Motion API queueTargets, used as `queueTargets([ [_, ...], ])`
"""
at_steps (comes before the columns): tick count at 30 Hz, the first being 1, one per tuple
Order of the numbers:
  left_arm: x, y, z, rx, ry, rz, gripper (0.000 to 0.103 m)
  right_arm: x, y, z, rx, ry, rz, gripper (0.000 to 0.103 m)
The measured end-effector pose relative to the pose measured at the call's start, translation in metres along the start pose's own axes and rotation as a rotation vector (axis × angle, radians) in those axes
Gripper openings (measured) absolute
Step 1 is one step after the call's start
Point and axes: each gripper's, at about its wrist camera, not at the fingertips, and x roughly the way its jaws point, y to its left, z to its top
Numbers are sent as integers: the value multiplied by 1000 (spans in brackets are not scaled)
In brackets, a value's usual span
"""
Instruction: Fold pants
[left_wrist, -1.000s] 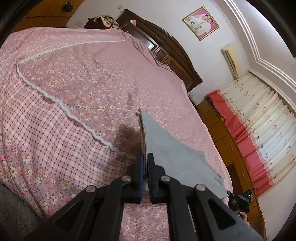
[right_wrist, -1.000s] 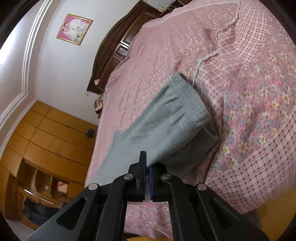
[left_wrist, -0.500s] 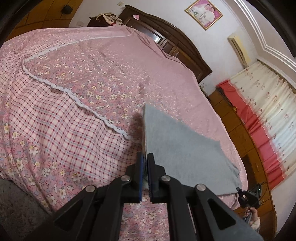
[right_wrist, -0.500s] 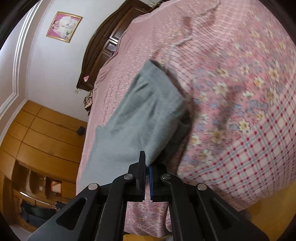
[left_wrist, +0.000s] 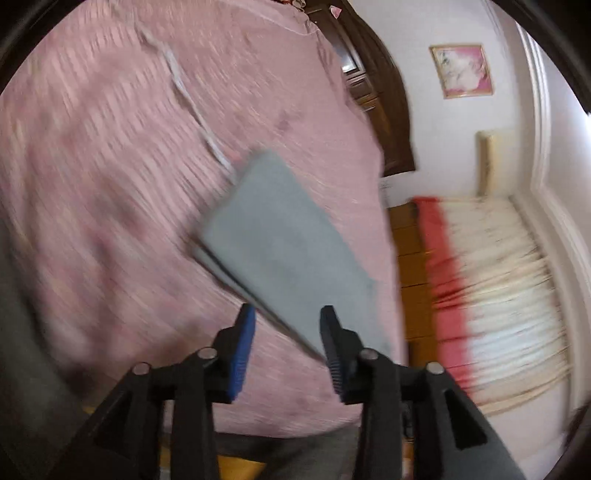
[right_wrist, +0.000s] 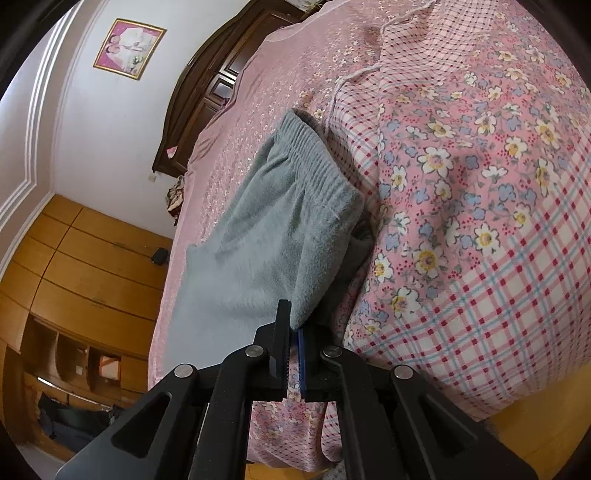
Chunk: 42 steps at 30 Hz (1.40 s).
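A: What could go wrong from here?

B: The grey soft knitted pants (right_wrist: 266, 236) are laid on the pink flowered bedspread (right_wrist: 480, 155), near its front edge, with the ribbed waistband (right_wrist: 314, 162) turned toward the checked border. Only one corner is kept now. If the pants are pulled by the right gripper (right_wrist: 293, 343) alone, the folded layers could be dragged askew, and the cloth could slide over the front edge of the bed.

A: Is the left side released?

B: It is being released. The jaws of the left gripper (left_wrist: 288, 332) are opening, and a moderate gap is seen between the blue pads (left_wrist: 240, 354). The edge of the pants (left_wrist: 280, 236) is seen crossing the gap, but it is not pressed by the pads. That view is much blurred, so it cannot be told whether the edge lies flat or is hanging a little. An edge dropped too early could leave a wrinkle.

A: And the right side?

B: The right jaws are closed narrowly on a corner of the grey cloth, near the front edge of the bed. A dark lower layer is seen under the upper one, so it is judged that one fold is already made.

A: How are the tools posed?

B: Both are pointed forward and somewhat downward over the bed. The left one seems to be rolled to one side, since the bed is seen tilted in its view.
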Motion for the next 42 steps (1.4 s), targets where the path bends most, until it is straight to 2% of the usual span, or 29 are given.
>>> queueTargets([
  [3,40,-20,-20,-35,60,-107,42,4,-1,-1,11,-2,4,4],
  [7,124,-61,-56,-69,252,-240,47,6,1,-4,15,-6,12,4],
  [9,165,-85,-82,-42,341,-266,57,7,-1,-4,18,-6,22,4],
  [12,230,-131,-138,7,483,-299,58,8,-6,-5,36,-11,48,4],
  [14,270,-158,-174,71,543,-280,58,8,-11,-7,59,-20,79,4],
  [15,283,-165,-185,91,546,-264,58,8,-13,-7,70,-23,92,4],
  [19,322,-169,-204,66,502,-201,58,8,-24,-10,114,-38,143,4],
  [27,317,-162,-218,84,393,-152,58,8,-40,-11,126,-30,197,4],
  [31,301,-157,-207,70,337,-162,58,8,-44,-10,125,-28,196,4],
  [34,280,-155,-186,75,244,-174,58,4,-52,-13,123,-22,194,4],
  [36,255,-141,-161,40,160,-167,58,0,-56,-14,119,-21,190,4],
  [40,190,-85,-103,-80,-18,-124,57,-4,-64,-19,119,-22,191,4],
  [42,148,-52,-72,-157,-123,-107,51,-4,-66,-20,119,-22,186,4],
])
